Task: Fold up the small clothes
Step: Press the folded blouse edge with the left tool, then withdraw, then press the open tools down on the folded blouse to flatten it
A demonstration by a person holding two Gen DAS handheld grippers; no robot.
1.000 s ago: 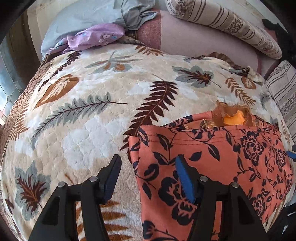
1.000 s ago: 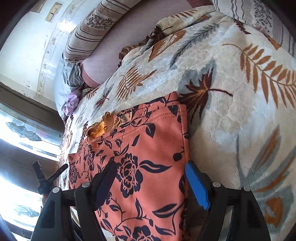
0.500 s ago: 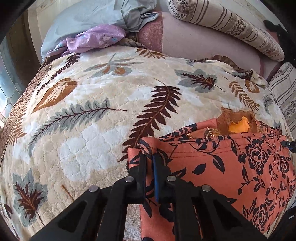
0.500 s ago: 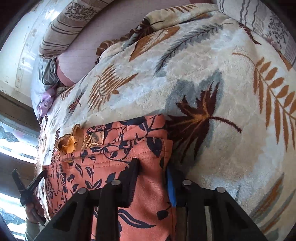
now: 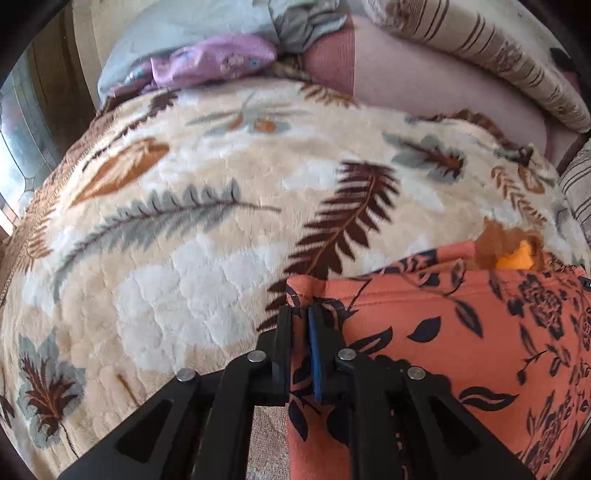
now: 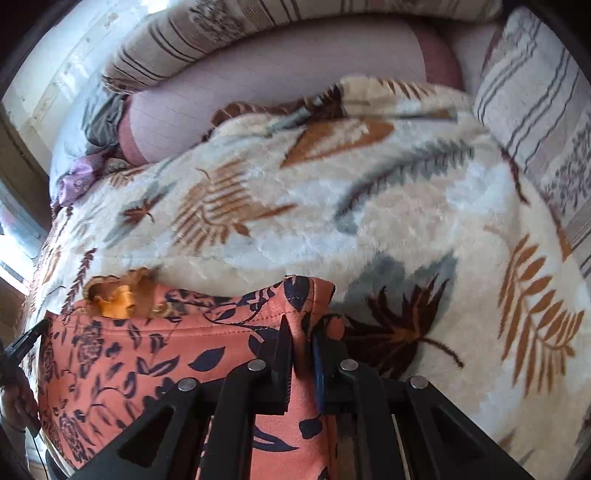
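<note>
An orange garment with a dark floral print (image 5: 461, 332) lies on a leaf-patterned blanket (image 5: 192, 251). My left gripper (image 5: 300, 314) is shut on the garment's near left corner, the cloth pinched between the jaws. In the right wrist view the same garment (image 6: 166, 350) fills the lower left, and my right gripper (image 6: 303, 328) is shut on its near right corner. A brown and yellow piece of cloth (image 6: 118, 295) shows at the garment's far edge, also in the left wrist view (image 5: 513, 251). The left gripper's tip (image 6: 26, 336) shows at the far left.
Striped pillows (image 5: 480, 48) and a pink pillow (image 5: 406, 88) lie at the head of the bed. A purple cloth (image 5: 214, 62) and a grey cloth (image 5: 207, 26) lie at the far left. Another striped pillow (image 6: 546, 122) lies on the right. A window (image 6: 14, 229) is on the left.
A second ago both grippers were open astride the garment's corners. They closed on the corners and now lift the near edge up and forward over the blanket.
</note>
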